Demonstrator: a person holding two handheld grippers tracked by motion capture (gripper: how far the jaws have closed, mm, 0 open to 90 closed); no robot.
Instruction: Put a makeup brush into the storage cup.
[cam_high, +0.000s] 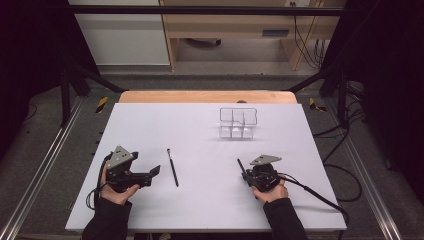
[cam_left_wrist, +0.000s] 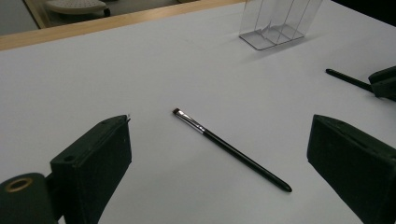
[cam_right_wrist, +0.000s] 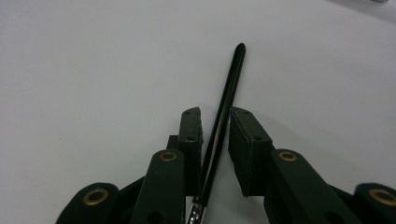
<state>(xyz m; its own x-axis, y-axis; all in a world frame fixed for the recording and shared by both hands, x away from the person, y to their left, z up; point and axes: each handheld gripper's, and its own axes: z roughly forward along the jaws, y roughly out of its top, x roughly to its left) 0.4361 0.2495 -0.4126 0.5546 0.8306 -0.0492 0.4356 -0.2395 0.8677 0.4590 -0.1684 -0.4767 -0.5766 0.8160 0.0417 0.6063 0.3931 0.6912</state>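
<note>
- Right now the right gripper (cam_high: 248, 172) sits low at the table's (cam_high: 200, 210) near right, jaws nearly together w/ a thin black brush (cam_right_wrist: 223, 122) running between them
- In the right gripper view that brush's handle lies against the left jaw's inner face; a narrow gap shows btwn handle & right jaw, so the jaws are not clamped on it; they stand just ajar
- Brush handle tip pokes out past the jaw tips, metal ferrule (cam_right_wrist: 198, 213) sits back near the jaw roots
- Left gripper (cam_high: 152, 172) at the near left, jaws spread wide, nothing btwn them, pointing toward table centre
- Second brush (cam_left_wrist: 229, 148) lies flat on the white table ahead of the left gripper, apart from it, bristle end toward the far side
- Clear acrylic organiser (cam_high: 238, 123) w/ compartments stands upright toward the far right, well apart from both brushes
</note>
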